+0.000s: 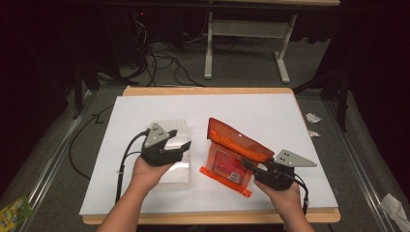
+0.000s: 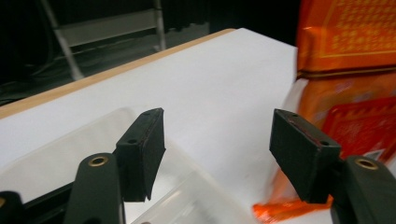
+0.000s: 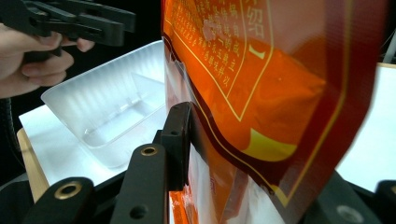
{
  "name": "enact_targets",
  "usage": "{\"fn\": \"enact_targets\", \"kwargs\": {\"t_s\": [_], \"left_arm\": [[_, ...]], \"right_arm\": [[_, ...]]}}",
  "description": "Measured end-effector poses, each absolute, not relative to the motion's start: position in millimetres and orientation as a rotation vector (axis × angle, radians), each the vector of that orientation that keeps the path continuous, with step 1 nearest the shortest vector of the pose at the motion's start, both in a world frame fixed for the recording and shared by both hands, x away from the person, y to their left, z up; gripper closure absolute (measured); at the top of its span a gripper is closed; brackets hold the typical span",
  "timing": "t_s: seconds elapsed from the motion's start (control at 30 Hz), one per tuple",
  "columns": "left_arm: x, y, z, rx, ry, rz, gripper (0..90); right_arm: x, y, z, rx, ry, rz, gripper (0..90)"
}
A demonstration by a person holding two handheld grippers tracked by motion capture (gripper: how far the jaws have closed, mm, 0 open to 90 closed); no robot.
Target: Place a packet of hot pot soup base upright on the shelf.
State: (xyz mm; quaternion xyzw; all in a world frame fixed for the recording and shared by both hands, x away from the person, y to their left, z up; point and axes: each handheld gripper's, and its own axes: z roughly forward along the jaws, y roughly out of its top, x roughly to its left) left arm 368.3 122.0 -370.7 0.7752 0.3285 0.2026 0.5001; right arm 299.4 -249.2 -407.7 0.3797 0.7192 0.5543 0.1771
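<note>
My right claw point(image 1: 251, 166) is clamped on the orange bag point(image 1: 232, 152), near its folded-over top edge; the bag sits mid-desk, right of the clear plastic tray point(image 3: 112, 121), its bottom end resting on the white sheet point(image 1: 270, 111). My left claw point(image 2: 217, 154) hangs over the tray with jaws apart, nothing between them.

Risks as I see them:
- The bag film is slick and I'm gripping only an edge, so it could slip out or tear if I lift fast.
- The bag is floppy and may fold and miss the tray.
- The tray is light and unheld, so any nudge could slide it across the sheet.
</note>
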Motion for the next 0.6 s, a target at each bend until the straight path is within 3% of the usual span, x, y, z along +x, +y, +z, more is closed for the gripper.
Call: {"fn": "enact_targets", "kwargs": {"t_s": [0.27,0.6], "left_arm": [[355,193,-377,1.837,0.922,0.568,32.3],[333,259,-422,1.723,1.1,0.562,29.6]], "right_arm": [[300,-250,-409,1.08,2.029,1.577,64.9],[299,-248,-410,1.073,2.029,1.572,64.2]]}}
